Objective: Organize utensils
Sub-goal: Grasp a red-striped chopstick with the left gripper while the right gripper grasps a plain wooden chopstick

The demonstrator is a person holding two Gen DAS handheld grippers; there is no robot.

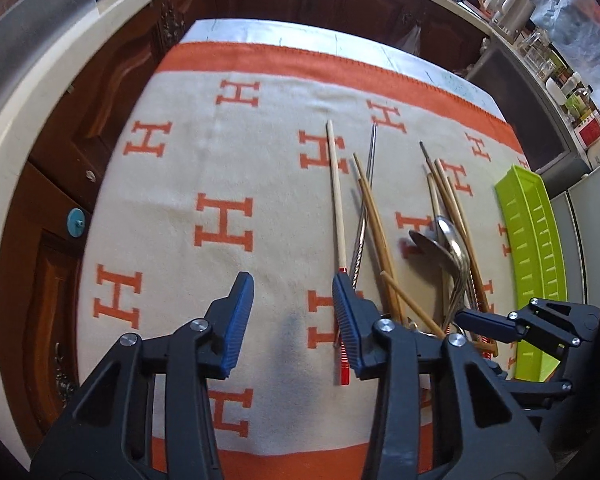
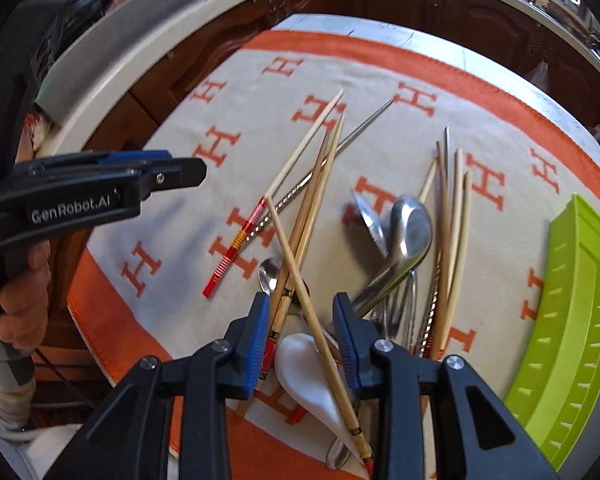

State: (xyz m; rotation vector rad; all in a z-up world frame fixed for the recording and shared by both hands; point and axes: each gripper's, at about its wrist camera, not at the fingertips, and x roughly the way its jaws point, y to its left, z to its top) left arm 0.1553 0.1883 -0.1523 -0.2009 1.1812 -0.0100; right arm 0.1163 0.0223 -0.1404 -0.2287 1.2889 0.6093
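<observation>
Kitchen counter under an orange-and-cream H-pattern cloth (image 1: 228, 152): sorting looks barely begun.

Utensils lie loose mid-cloth: chopsticks (image 2: 300, 216) crossed over one another, metal spoons (image 2: 404, 240) and a white ceramic spoon (image 2: 312, 376) among them. Green tray (image 2: 572, 312) at the cloth's right edge appears empty where visible; nearly everything seems left to sort. Right claw (image 2: 302, 344) spread, straddling a crossed chopstick, gripping nothing. Left claw (image 1: 294, 320) spread over bare cloth, just beside a red-tipped chopstick (image 1: 338, 220).
</observation>
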